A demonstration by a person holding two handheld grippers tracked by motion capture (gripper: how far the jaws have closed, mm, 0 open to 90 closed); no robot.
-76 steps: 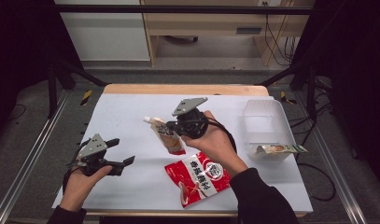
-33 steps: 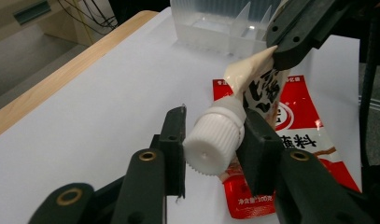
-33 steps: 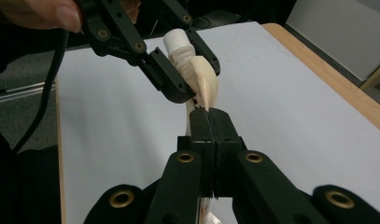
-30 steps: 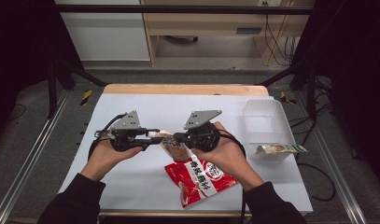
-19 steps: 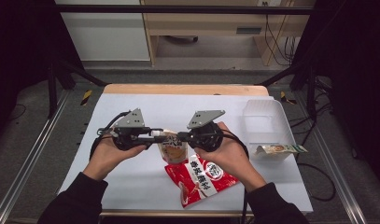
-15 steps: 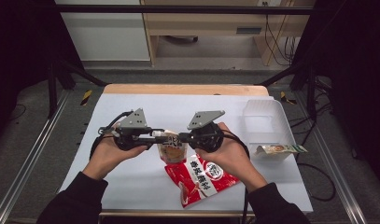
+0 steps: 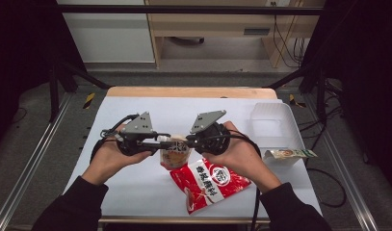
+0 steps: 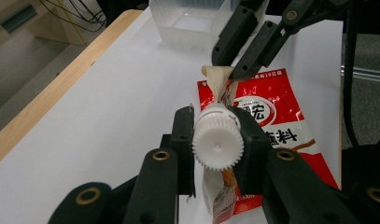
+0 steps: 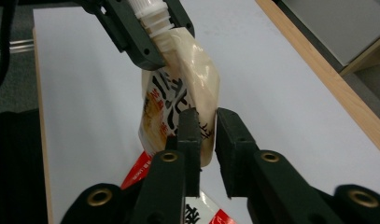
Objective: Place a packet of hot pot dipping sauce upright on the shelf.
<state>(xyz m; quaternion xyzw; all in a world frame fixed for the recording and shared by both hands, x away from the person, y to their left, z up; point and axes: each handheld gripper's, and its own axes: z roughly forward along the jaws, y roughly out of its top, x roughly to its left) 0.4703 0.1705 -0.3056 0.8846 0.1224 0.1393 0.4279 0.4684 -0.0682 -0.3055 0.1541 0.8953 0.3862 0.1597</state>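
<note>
spanning the whole scene, the white counter (image 7: 136,183) carries everything, with a clear plastic tub (image 7: 273,125) off beyond the right gripper's outer side and a small green-and-white packet (image 7: 290,154) just beside that tub. lying flat right beneath both grippers is a red seasoning bag (image 7: 210,183). between the grippers, lifted off the counter, hangs the spouted pouch (image 9: 178,102), its body drooping below them. the right gripper (image 7: 196,139) is pinching the upper corner of the pouch, jaws pressed onto the film with only that thin layer between them. the left gripper (image 7: 157,141) is clamped around the white ribbed cap (image 8: 218,142), one jaw on each side of it, the cap facing straight back along the jaws. both hands are held level, knuckles outward, forearms coming in low, the two grippers pointing at each other almost tip to tip. this looks like the uncapping step: the pouch is braced and the cap gripped but seemingly not yet off. the next move probably calls for a roll of the left wrist about the cap's axis while the right hand keeps steady, since the soft film could twist or slip.
</note>
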